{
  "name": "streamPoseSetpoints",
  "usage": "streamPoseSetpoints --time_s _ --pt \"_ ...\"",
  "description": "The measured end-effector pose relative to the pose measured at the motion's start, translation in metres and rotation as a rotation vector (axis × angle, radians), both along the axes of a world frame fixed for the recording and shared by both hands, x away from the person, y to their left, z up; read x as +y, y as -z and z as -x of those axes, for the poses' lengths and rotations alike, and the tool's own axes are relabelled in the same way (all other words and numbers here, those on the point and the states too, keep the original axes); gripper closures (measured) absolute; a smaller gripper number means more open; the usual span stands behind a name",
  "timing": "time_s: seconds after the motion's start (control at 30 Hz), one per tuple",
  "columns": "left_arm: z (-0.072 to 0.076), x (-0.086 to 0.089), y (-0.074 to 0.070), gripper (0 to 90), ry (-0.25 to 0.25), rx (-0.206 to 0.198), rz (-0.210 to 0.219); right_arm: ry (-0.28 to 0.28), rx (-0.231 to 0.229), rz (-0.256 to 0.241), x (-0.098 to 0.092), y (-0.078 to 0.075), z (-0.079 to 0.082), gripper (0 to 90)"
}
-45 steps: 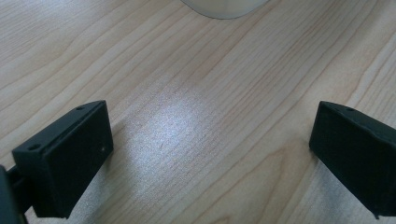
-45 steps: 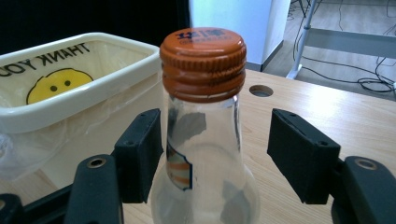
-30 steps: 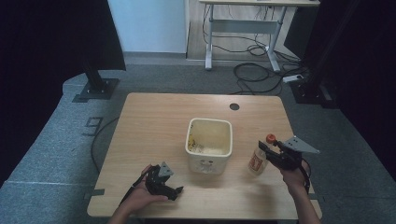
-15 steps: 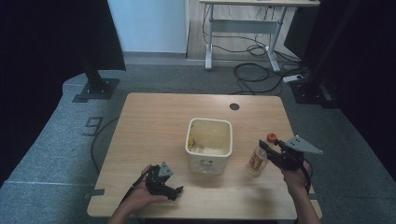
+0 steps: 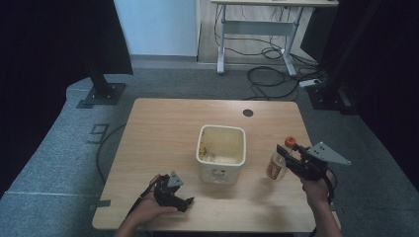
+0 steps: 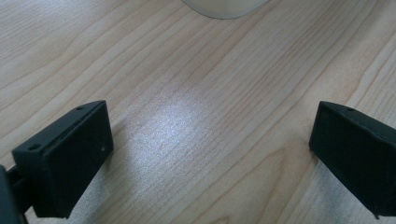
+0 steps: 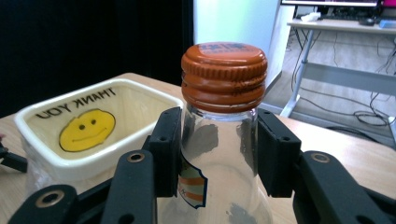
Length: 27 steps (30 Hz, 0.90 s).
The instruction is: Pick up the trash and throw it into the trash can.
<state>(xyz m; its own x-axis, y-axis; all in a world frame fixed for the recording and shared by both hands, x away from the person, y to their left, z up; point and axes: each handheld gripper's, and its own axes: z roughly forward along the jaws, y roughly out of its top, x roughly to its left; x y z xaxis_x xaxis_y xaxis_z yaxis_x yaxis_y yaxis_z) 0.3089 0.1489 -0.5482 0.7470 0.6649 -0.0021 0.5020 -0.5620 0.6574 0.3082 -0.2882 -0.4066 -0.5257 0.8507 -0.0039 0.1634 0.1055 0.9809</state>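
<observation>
Fingers of our right gripper (image 5: pixel 286 155) pinch the bottle (image 7: pixel 219 140) just below its orange cap (image 7: pixel 224 74), holding it upright beside the tub (image 5: pixel 221 153). Our left gripper (image 5: pixel 173 190) rests on the surface (image 5: pixel 163 128), fingers spread, empty.

Tool (image 7: pixel 219 154) jaws tight around glass bottle (image 7: pixel 219 140) neck, cream tub (image 7: pixel 93 126) perhaps just beside.

I see a clear glass bottle (image 7: pixel 219 158) with an orange screw cap (image 7: pixel 224 74), closed. It stands upright on the table, just right of the cream tub (image 5: pixel 221 152), with a coloured label.
</observation>
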Motion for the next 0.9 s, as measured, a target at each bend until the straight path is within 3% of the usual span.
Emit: streamPoseSetpoints --time_s 0.4,0.9 --pt "0.000 0.000 0.000 0.0 0.001 0.002 0.000 -0.030 -0.075 -0.022 0.009 -0.026 0.015 56.2" --pt "0.000 0.000 0.000 0.0 0.001 0.002 0.000 -0.024 -0.092 -0.037 0.011 -0.035 0.021 56.3"
